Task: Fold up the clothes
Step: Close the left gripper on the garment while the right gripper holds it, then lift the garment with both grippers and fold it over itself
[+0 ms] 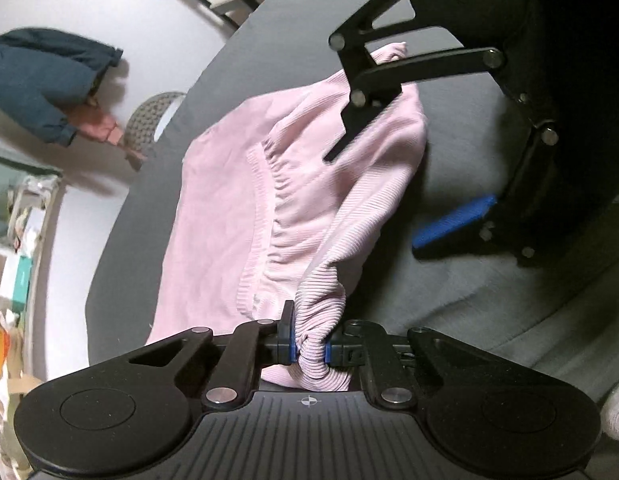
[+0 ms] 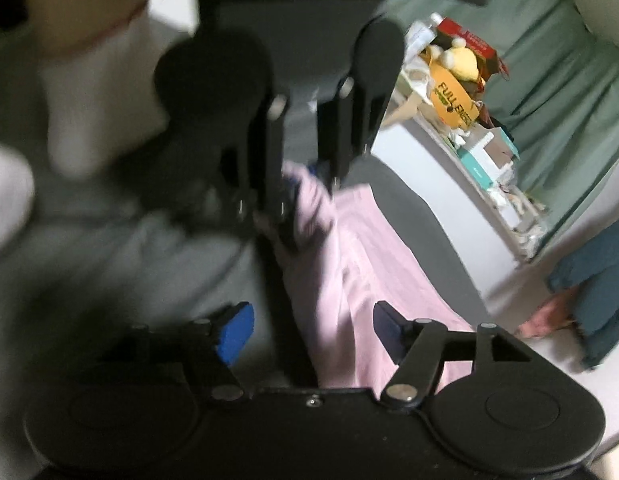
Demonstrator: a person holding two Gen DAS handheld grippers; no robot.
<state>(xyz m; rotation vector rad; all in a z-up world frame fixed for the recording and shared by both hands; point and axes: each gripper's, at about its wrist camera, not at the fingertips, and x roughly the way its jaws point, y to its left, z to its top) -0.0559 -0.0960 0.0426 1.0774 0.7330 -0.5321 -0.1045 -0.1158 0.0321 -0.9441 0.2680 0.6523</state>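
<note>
Straight ahead of my left tool, the pink garment runs away from me along its long axis, spread over the dark grey bench. That tool is clamped on a bunched ribbed edge at the near end, its blue pads biting the cloth. My right tool stands with jaws apart, gripping nothing; from its own blurred view the pink cloth passes between the pads without either pressing it. Seen from the left, it hangs over the far, crumpled part of the garment, so each tool is nearest one end. I judge the coming fold turns on carrying one end over along that axis. The fabric is soft, fine-ribbed knit, gathered at an elastic-looking band, limp and creased.
</note>
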